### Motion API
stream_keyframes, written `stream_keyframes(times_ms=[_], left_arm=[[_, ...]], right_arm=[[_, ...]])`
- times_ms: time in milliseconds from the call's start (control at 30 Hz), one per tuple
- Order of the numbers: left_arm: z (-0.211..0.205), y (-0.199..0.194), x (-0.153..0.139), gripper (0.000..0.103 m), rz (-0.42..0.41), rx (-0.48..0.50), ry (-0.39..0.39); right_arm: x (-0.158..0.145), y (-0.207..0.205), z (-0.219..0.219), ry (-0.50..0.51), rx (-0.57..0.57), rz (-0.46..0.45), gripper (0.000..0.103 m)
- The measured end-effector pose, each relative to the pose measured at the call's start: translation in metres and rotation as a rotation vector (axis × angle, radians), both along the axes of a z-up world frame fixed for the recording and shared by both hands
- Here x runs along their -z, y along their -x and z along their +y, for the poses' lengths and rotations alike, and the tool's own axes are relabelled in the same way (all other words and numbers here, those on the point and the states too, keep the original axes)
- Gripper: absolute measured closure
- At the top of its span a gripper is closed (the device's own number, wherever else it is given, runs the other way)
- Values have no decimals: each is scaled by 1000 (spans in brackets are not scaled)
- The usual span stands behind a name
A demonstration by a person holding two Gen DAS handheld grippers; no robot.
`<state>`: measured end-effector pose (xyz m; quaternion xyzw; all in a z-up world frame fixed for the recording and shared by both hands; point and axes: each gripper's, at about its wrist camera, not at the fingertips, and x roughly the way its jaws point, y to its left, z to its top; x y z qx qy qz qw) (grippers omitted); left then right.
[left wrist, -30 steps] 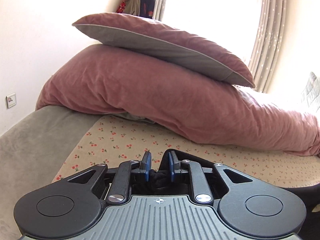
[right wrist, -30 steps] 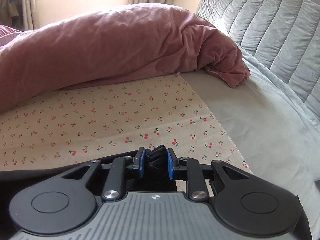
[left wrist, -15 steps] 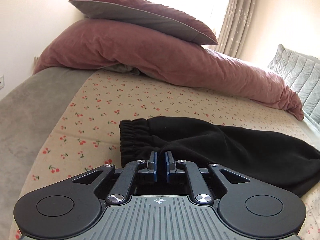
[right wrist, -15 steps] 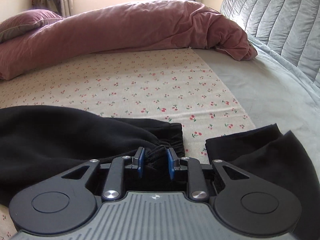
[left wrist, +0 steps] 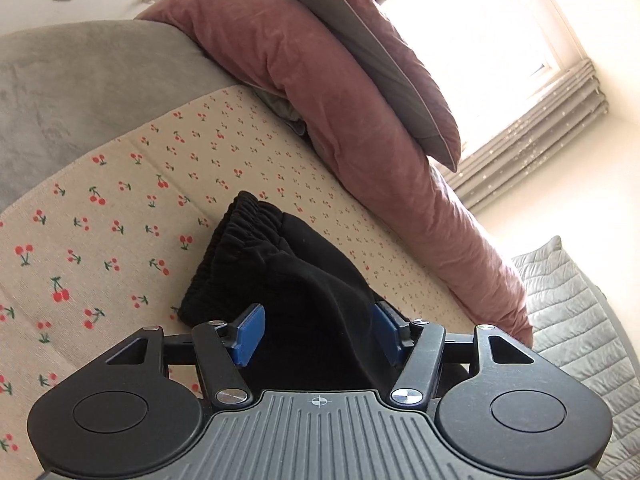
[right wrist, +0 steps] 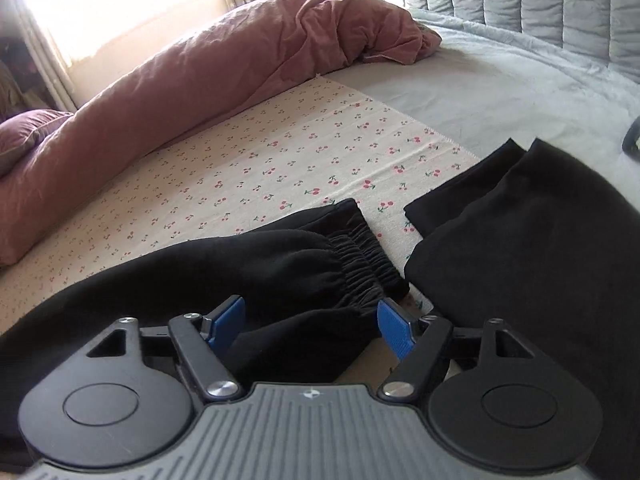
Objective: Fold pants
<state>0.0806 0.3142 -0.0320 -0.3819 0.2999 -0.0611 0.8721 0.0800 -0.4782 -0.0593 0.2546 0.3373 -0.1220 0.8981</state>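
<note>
Both jaws freshly released astride black pants [left wrist: 304, 280] on cherry-print sheet [left wrist: 120, 208], pink duvet [right wrist: 200, 72] beyond.

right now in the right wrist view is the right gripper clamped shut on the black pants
No, the right gripper has just been opening, and its blue pads stand apart from the black pants lying loose between them.

The pants [right wrist: 240, 272] are laid on the cherry-print sheet [right wrist: 280, 160]; behind the sheet the duvet [right wrist: 220, 60] is heaped, and to its right a second garment [right wrist: 520, 240] is spread.
</note>
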Motion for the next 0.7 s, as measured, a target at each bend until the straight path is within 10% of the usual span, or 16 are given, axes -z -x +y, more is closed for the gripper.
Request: stream_keyframes(times_ms=[267, 467, 600, 700], left_arm=[[-35, -52, 30, 49, 199, -157, 87], [-48, -62, 27, 91, 185, -250, -9], [-46, -64, 21, 98, 191, -255, -40], [-33, -56, 1, 98, 97, -261, 4]], right_arm=[[26, 21, 5, -152, 130, -51, 39], [20, -1, 1, -205, 161, -80, 54], [32, -37, 1, -165, 196, 41, 101], [11, -50, -4, -135, 134, -19, 103]])
